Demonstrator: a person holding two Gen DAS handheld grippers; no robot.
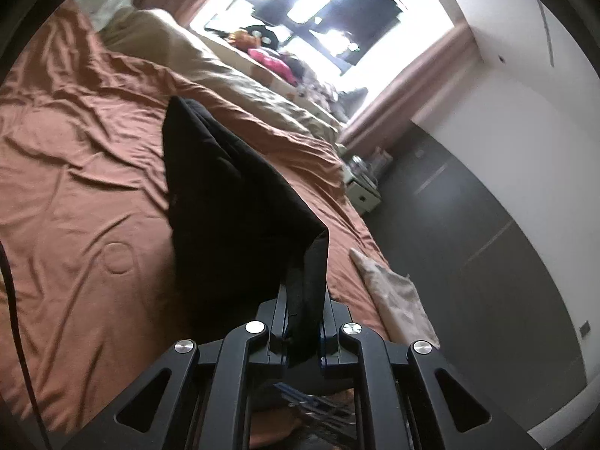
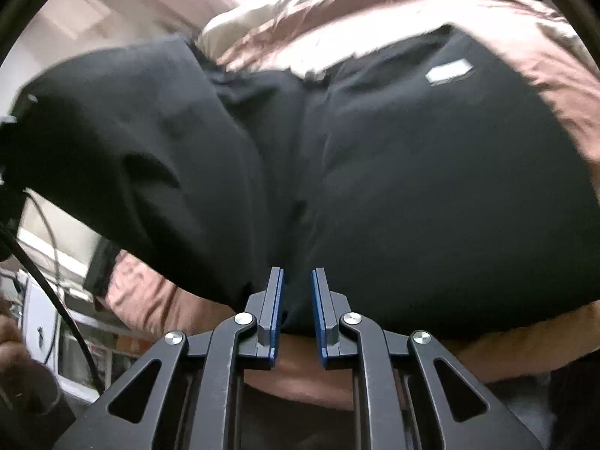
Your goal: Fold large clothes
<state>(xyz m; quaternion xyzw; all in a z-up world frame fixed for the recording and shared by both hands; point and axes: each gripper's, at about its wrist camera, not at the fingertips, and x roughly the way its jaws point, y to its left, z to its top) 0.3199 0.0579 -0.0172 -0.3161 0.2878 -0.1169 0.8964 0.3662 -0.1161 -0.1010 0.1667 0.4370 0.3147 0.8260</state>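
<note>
The left tongs are clamped on a bunched fold of the black garment, lifting that edge so the cloth rises from the bed in a taut peak toward the camera, which is rolled sideways so the room leans. The right tongs stand narrowly parted, their blue-lined fingers straddling the near hem of the black garment; whether they actually pinch the cloth cannot be told, since a gap shows between the pads. The garment lies spread over the bed, its left portion raised and draped in a thick hood-like mass, its right portion flatter and carrying a small white label (blurred, no print readable). The bed is covered by a rust-brown sheet, smooth and slightly glossy, heavily creased, with a faint stitched oval pressed into it. A beige duvet is heaped along the far side, and a pale crumpled cloth hangs at the bed's edge. Beyond, a bright window is framed by dusty-pink curtains, with colourful clutter on its sill. The floor is dark grey, the wall white, and a small white bedside unit stands by the bed. A black cable crosses the left of the right wrist view.
</note>
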